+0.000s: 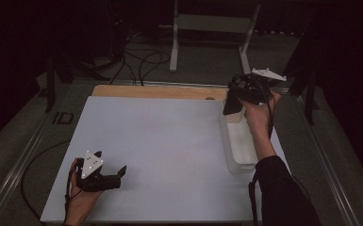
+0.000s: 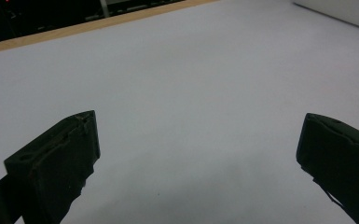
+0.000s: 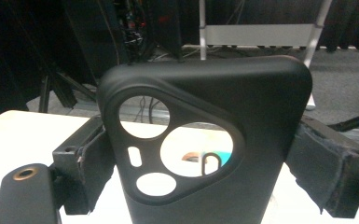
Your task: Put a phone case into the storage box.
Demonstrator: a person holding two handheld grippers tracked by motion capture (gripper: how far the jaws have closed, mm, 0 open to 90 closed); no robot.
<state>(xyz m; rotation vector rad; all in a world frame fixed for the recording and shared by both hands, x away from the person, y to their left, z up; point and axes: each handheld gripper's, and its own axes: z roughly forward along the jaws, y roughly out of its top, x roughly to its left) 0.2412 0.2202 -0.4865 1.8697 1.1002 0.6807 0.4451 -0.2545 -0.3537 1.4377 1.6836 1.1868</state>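
1. Left gripper [image 1: 104, 176] rests low at near left of the tabletop [image 1: 160, 141], fingers [image 2: 56, 161] wide apart, holding nothing.
2. Right gripper [image 1: 233, 101] at far right, above the white bin [image 1: 239, 155], fingers clamped on a black phone case [image 3: 214, 140].
3. Judgement: case is picked and lifted; placement is left, destination unclear.

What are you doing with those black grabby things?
A person holds a hand-held gripper in each hand. The right hand-held gripper is clamped on a black phone case, held up over a white bin at the table's right side. The left hand-held gripper rests open, holding nothing, on the white table.
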